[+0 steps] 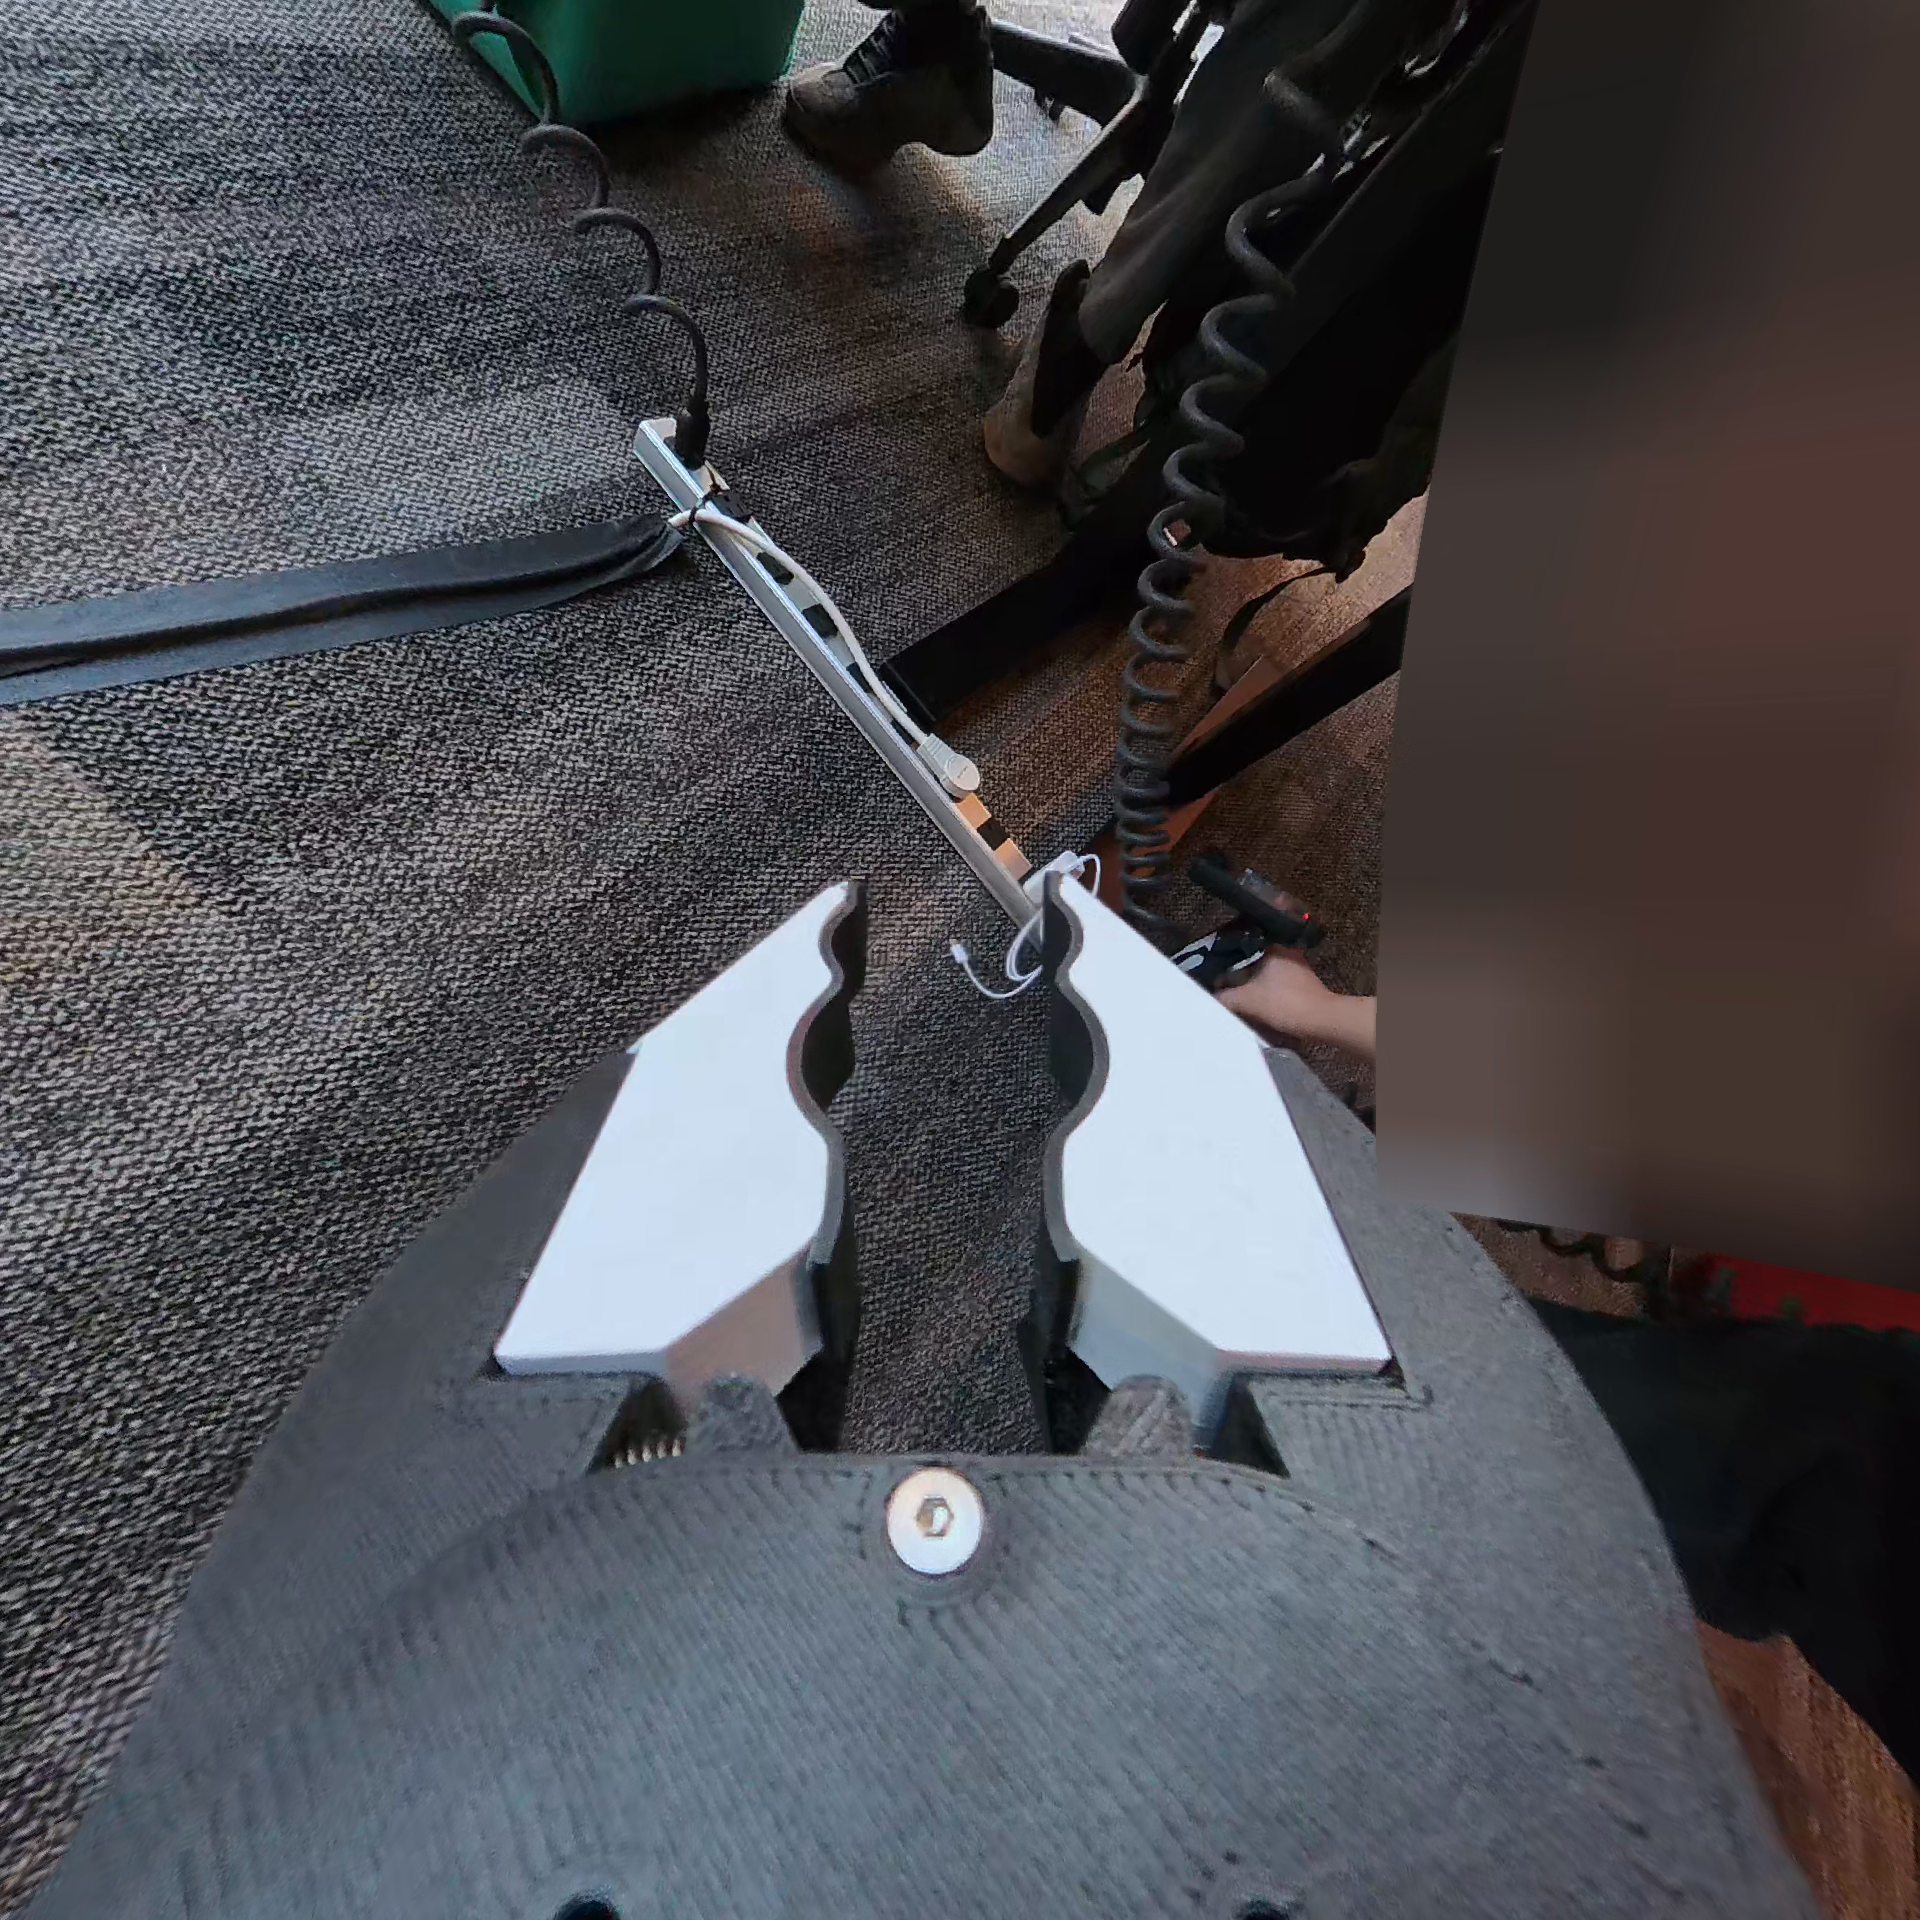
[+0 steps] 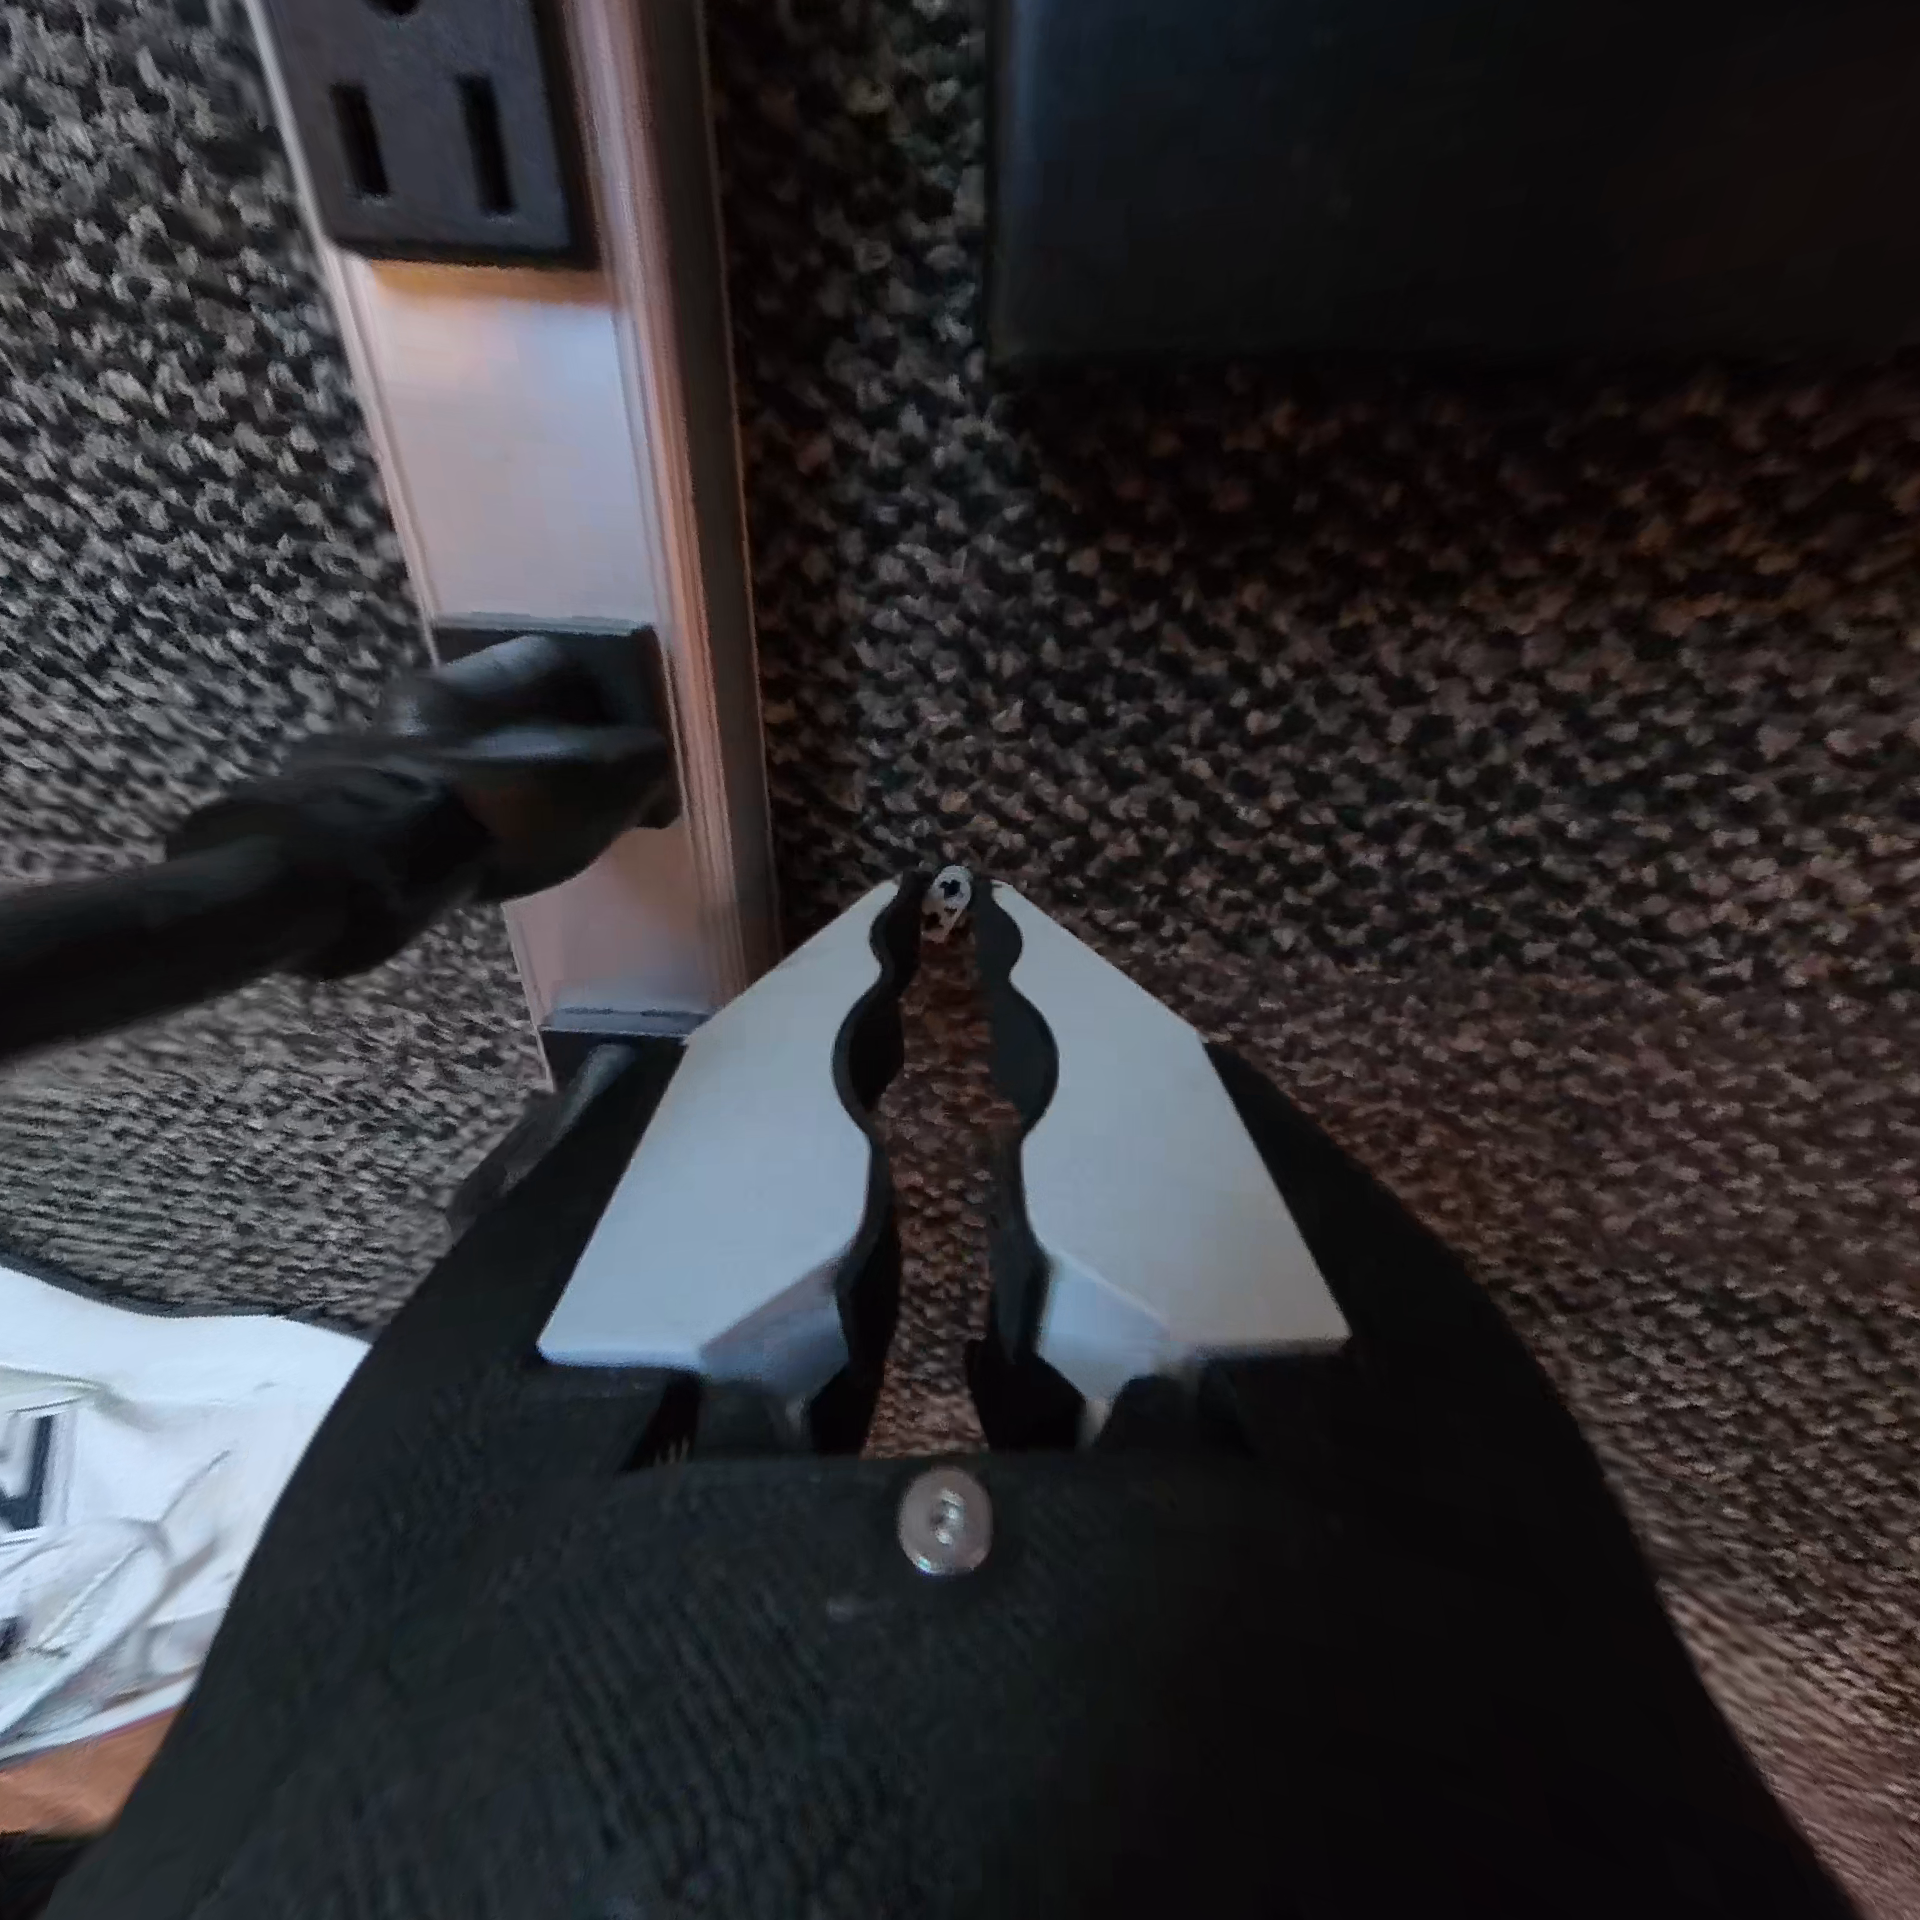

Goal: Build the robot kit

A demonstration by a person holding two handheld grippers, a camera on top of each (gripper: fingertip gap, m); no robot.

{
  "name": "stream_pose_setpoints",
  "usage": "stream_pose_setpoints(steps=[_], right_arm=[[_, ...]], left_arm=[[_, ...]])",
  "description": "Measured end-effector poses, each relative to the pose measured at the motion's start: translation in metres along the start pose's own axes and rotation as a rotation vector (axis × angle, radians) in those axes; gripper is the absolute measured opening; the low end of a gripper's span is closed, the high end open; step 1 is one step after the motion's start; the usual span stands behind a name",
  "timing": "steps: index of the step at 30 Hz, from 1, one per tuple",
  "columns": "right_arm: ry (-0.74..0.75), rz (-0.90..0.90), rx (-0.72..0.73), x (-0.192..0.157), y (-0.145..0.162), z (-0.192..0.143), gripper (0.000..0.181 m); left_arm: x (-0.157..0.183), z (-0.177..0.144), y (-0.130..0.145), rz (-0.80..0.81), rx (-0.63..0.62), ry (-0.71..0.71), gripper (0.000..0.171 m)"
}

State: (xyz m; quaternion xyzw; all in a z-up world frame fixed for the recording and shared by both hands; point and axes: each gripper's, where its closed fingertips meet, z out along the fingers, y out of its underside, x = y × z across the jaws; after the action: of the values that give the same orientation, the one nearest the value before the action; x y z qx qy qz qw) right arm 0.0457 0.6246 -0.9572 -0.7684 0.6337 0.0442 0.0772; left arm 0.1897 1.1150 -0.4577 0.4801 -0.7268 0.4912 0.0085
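Note:
A long silver power strip [image 1: 831, 644] lies slantwise on the speckled carpet. A coiled black cord [image 1: 623, 239] is plugged in at its far end, and a white plug [image 1: 951, 769] sits nearer. A thin white cable [image 1: 1003, 982] lies loose at its near end. My left gripper [image 1: 951, 904] is open and empty above the carpet, just short of that cable. My right gripper [image 2: 948, 896] is shut on a small white cable tip [image 2: 948, 896], low over the carpet beside the strip [image 2: 540, 468]. A black plug [image 2: 520, 748] sits in one socket; the socket above it [image 2: 436, 135] is free.
A person's hand [image 1: 1288, 1008] rests on the floor at right by a second coiled cord [image 1: 1174, 582]. Shoes and chair legs [image 1: 1049, 208] stand at the back. A black cable cover [image 1: 312, 603] crosses the carpet. A dark furniture foot [image 2: 1455, 177] and white paper [image 2: 125, 1455] lie close by.

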Motion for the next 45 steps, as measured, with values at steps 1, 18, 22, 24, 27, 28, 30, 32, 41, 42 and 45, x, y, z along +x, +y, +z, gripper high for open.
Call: stream_pose_setpoints(steps=[1,18,22,24,27,28,30,32,41,42,45], right_arm=[[0.03,-0.036,-0.002,-0.001,0.001,0.0,0.01],[0.222,-0.099,0.336,-0.135,-0.001,-0.277,0.008],[0.248,-0.024,0.442,-0.227,0.041,-0.375,0.009],[0.273,0.01,0.497,-0.278,0.08,-0.434,0.009],[0.33,0.048,0.565,-0.357,0.161,-0.543,0.009],[0.345,0.058,0.61,-0.384,0.19,-0.584,0.009],[0.407,0.07,0.661,-0.429,0.257,-0.663,0.009],[0.446,0.133,0.702,-0.466,0.333,-0.733,0.009],[0.989,0.587,0.82,-0.572,0.777,-0.993,0.009],[1.046,0.621,0.829,-0.588,0.827,-1.01,0.009],[1.172,0.732,0.786,-0.634,0.964,-1.041,0.008]], left_arm=[[0.001,-0.001,0.001,-0.006,0.006,0.003,0.032],[0.156,-0.124,-0.052,0.055,0.116,0.022,0.044],[0.227,-0.177,-0.072,0.273,0.154,0.091,0.049],[0.258,-0.204,-0.075,0.413,0.151,0.121,0.052],[0.319,-0.252,-0.073,0.562,0.104,0.247,0.059],[0.341,-0.271,-0.071,0.603,0.077,0.286,0.066],[0.391,-0.312,-0.072,0.666,0.075,0.368,0.068],[0.444,-0.35,-0.069,0.71,0.073,0.447,0.066],[0.765,-0.492,0.079,0.816,-0.144,1.073,0.061],[0.806,-0.51,0.107,0.767,-0.175,1.162,0.059],[0.919,-0.539,0.188,0.7,-0.217,1.265,0.058]])
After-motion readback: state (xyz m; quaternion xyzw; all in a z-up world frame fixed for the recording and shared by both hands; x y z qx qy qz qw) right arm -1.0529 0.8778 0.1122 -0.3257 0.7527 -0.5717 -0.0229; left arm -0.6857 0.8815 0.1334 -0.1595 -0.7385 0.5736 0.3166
